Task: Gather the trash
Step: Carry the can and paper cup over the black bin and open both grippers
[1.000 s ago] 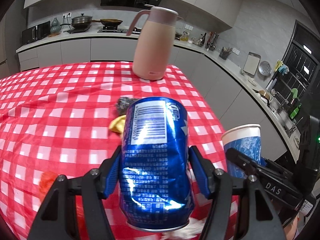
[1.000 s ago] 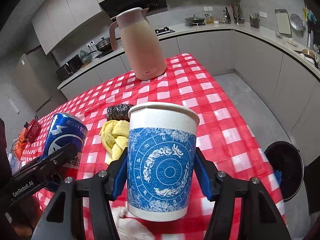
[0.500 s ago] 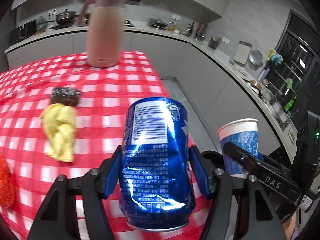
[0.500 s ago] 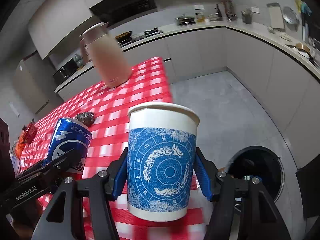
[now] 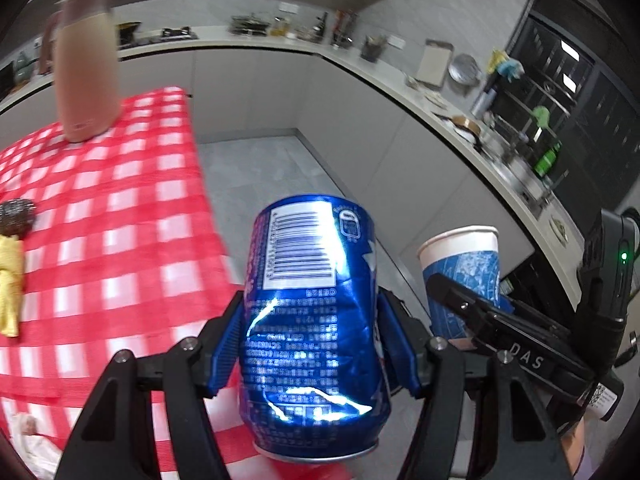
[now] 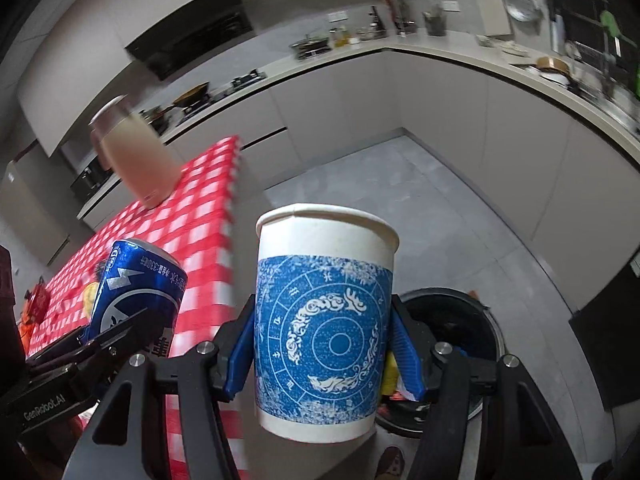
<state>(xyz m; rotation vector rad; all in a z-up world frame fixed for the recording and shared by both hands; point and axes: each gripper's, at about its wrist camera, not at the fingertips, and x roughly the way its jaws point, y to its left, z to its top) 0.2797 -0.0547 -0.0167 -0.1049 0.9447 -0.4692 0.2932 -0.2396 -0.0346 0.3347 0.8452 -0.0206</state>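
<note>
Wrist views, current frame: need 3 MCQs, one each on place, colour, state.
1. Where is the black bin?
A. on the table
B. on the floor behind the paper cup
C. on the counter

2. What colour is the tablecloth?
A. red and white check
B. plain green
C. blue stripes

3. What state is the blue can in?
A. lying on the table
B. inside the bin
C. dented, clamped in the left tongs

Key:
1 B: the right wrist view shows the bin on the grey floor, partly hidden by the paper cup held in the right tongs.
2 A: red and white squares cover the table.
3 C: the blue pads of the left tongs press its creased sides.
</note>
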